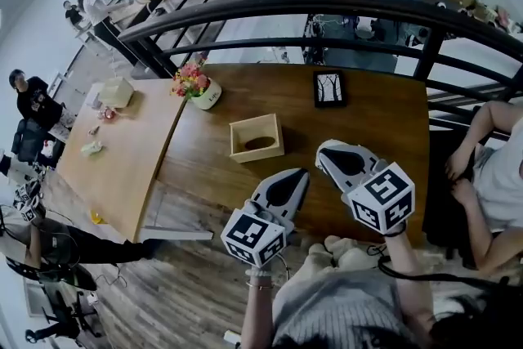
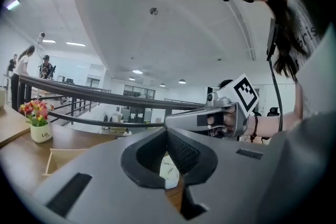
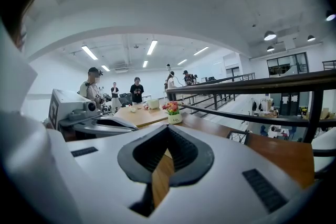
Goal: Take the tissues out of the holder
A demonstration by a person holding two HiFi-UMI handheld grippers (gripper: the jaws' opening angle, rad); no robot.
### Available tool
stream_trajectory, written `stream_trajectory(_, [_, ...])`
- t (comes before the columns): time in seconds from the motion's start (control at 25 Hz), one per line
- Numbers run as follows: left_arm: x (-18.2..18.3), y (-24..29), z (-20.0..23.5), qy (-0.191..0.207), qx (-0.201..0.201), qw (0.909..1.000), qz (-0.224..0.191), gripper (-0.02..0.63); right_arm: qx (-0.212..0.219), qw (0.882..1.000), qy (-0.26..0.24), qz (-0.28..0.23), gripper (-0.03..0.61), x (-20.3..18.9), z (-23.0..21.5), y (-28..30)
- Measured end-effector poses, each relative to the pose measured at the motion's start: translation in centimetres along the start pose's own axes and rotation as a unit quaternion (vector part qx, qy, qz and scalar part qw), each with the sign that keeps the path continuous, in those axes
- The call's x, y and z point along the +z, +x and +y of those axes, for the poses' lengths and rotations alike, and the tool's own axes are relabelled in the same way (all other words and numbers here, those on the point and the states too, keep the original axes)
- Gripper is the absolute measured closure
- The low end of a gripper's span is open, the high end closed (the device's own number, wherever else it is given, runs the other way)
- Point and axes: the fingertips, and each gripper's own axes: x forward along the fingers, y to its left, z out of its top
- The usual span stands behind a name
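A light wooden tissue holder (image 1: 256, 137) with an oval slot in its top sits on the dark wooden table (image 1: 376, 127); no tissue shows in the slot. My left gripper (image 1: 302, 172) hovers near the table's front edge, just right of the holder and nearer me, shut and empty. The right gripper (image 1: 321, 148) is beside it, further right, also shut with nothing between its jaws. In the left gripper view the holder (image 2: 63, 157) lies low at the left, beyond the shut left gripper (image 2: 167, 131). The right gripper view has the right gripper (image 3: 168, 128) shut over bare wood.
A flower pot (image 1: 196, 84) and a black picture frame (image 1: 329, 88) stand at the table's far side under a dark railing (image 1: 327, 8). A lighter table (image 1: 122, 151) adjoins on the left. A seated person (image 1: 490, 176) is at the right end.
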Motion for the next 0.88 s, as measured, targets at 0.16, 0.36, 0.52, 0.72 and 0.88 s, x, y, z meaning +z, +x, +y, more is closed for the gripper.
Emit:
stream_trajectory(0.16, [0.5, -0.2, -0.2, 0.006, 0.000, 1.0000, -0.005, 0.606, 0.000, 1.000, 0.008, -0.016, 0.566, 0.6, -0.3, -0.3])
stream_trajectory(0.36, [1.2, -0.2, -0.1, 0.014, 0.001, 0.9998, -0.011, 0.606, 0.005, 1.000, 0.007, -0.026, 0.566, 1.1, 0.0, -0.5])
stream_trajectory(0.52, [1.6, -0.1, -0.1, 0.021, 0.003, 0.9997, -0.014, 0.606, 0.011, 0.999, 0.002, -0.034, 0.566, 1.5, 0.3, -0.6])
stream_trajectory(0.72, [1.9, 0.2, -0.2, 0.022, 0.002, 0.9996, -0.016, 0.606, 0.014, 0.999, -0.003, -0.039, 0.566, 1.9, 0.3, -0.6])
stream_trajectory(0.88, [2.2, 0.2, -0.4, 0.019, 0.002, 0.9997, -0.018, 0.606, 0.014, 0.999, -0.003, -0.042, 0.566, 2.1, 0.2, -0.9])
